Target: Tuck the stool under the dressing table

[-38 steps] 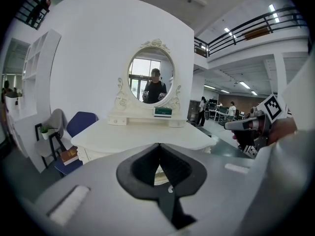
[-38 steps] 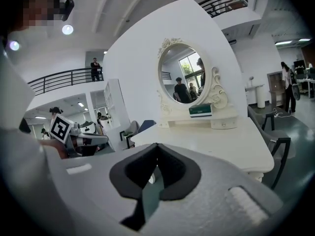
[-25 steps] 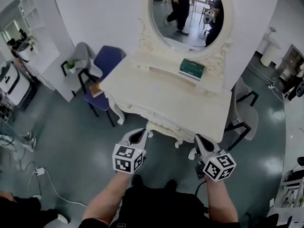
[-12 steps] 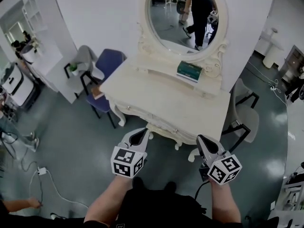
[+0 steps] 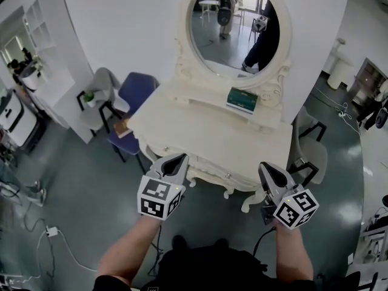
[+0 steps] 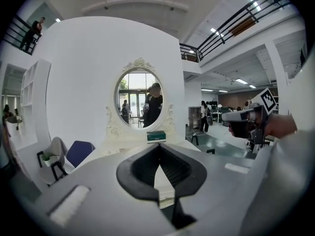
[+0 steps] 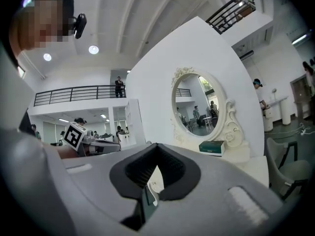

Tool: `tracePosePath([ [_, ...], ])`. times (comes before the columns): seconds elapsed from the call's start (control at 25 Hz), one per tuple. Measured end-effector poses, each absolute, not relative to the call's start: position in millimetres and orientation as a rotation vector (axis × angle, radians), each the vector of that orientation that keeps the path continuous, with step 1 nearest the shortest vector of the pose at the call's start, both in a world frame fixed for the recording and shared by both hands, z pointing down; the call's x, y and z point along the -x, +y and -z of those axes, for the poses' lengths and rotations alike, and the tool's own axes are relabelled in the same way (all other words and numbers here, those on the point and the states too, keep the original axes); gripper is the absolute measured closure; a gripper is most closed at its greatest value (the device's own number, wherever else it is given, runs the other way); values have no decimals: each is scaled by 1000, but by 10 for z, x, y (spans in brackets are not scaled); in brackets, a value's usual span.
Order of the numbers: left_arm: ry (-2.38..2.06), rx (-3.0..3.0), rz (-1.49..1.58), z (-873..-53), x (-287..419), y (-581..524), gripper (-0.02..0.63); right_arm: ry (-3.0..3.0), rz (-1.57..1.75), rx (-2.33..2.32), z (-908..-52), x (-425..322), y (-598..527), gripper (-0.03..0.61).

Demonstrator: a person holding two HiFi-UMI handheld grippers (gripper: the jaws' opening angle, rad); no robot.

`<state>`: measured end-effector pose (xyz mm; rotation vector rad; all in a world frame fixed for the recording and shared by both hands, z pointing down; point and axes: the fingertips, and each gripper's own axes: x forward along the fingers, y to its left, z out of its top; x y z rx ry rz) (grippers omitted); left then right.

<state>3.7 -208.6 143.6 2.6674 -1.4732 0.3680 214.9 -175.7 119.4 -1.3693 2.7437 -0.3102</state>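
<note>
The cream dressing table (image 5: pixel 206 135) with its oval mirror (image 5: pixel 233 26) stands straight ahead of me. The matching stool (image 5: pixel 229 191) sits beneath its front edge, with only a carved rim and curved legs showing. My left gripper (image 5: pixel 180 157) hovers shut and empty over the table's front left. My right gripper (image 5: pixel 265 166) is shut and empty at the front right, apart from the stool. In the left gripper view the shut left gripper (image 6: pixel 159 145) points at the mirror (image 6: pixel 139 100). The right gripper (image 7: pixel 156 145) also points across the tabletop.
A green box (image 5: pixel 242 99) lies on the table's raised shelf under the mirror. A blue chair (image 5: pixel 130 93) and a grey chair (image 5: pixel 103 80) stand left of the table, and another grey chair (image 5: pixel 312 147) stands right. Cables (image 5: pixel 48 230) trail over the floor at left.
Both grippers have risen from stool height to tabletop level, still shut. Less of the stool shows below the table's front edge. People reflected in the mirror have walked away.
</note>
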Motion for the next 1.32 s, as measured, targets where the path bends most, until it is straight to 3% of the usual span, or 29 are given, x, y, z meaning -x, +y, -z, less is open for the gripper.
tracePosePath([
  [0.32,-1475,-2618,-98,-1207,52,-2193,597,2726,213,1374,-972,-1928,-1899,577],
  [1.32,-1507,-2601,-192,-1494,109,-2288,597,2753,264,1356,-1241,-1902,-1954,577],
])
